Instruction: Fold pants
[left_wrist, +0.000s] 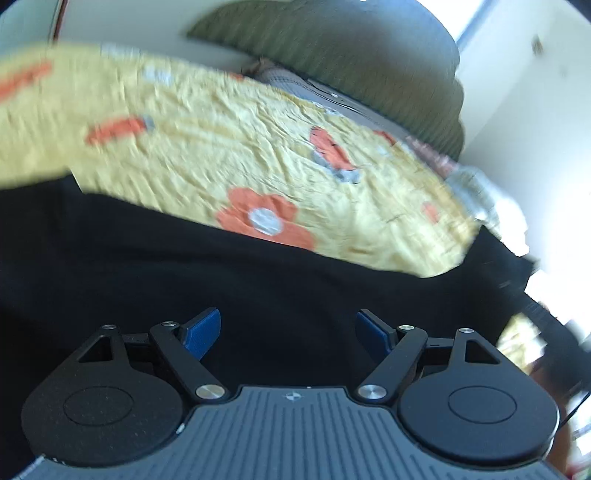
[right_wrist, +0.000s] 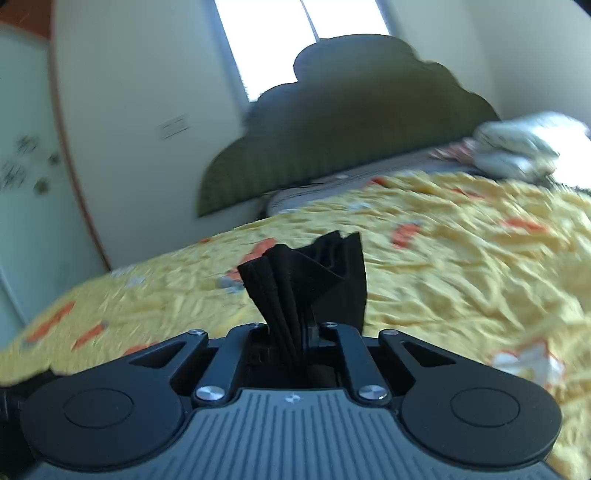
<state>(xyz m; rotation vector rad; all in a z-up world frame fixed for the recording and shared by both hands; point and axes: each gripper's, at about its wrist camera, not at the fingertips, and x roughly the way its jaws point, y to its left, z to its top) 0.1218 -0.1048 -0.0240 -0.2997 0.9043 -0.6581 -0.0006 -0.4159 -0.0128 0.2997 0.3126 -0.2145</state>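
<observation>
The black pants (left_wrist: 184, 266) lie across the yellow flowered bedspread (left_wrist: 221, 147) and fill the lower half of the left wrist view. My left gripper (left_wrist: 288, 332) is open, its blue fingertips (left_wrist: 201, 332) spread wide just above the black cloth and holding nothing. My right gripper (right_wrist: 306, 332) is shut on a bunched, pleated edge of the black pants (right_wrist: 310, 273), which sticks up between the jaws above the bedspread (right_wrist: 461, 266).
A green scalloped headboard (right_wrist: 332, 147) stands at the far end of the bed, with a window behind it. A grey-white bundle of cloth (right_wrist: 517, 147) lies at the bed's far right. A pale wall and wardrobe door (right_wrist: 22, 184) are to the left.
</observation>
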